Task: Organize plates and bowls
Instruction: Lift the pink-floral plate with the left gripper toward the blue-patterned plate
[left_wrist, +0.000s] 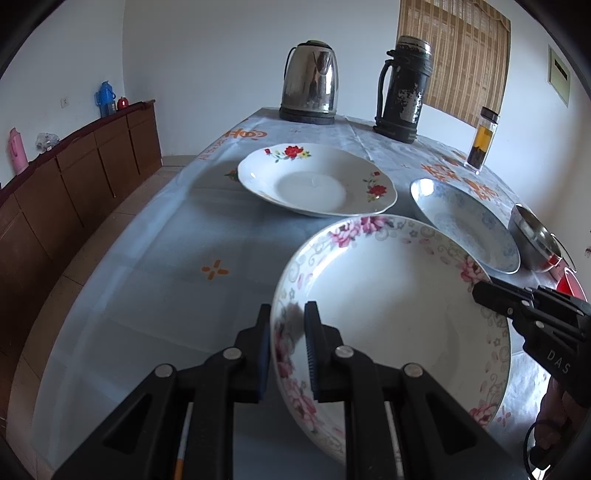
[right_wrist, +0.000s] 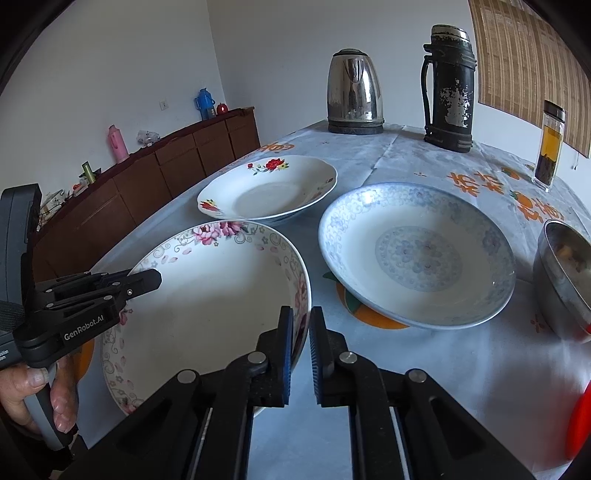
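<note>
On the cloth-covered desk (left_wrist: 147, 295), the pink-flowered white ceramic plate (left_wrist: 388, 306) was clamped at opposite rims by left gripper (left_wrist: 287, 332) and right gripper (right_wrist: 301, 332); it should be lifted level.

Soft daylight, fairly bright, both views. Bamboo blind (left_wrist: 454, 55) at upper right glows backlit. Faint shadows under the plates on the surface (left_wrist: 147, 258). Glare streaks on the steel kettle (right_wrist: 354, 92). Strong fisheye bending, black vignette at corners. Focus mostly sharp; near tongs slightly soft.
</note>
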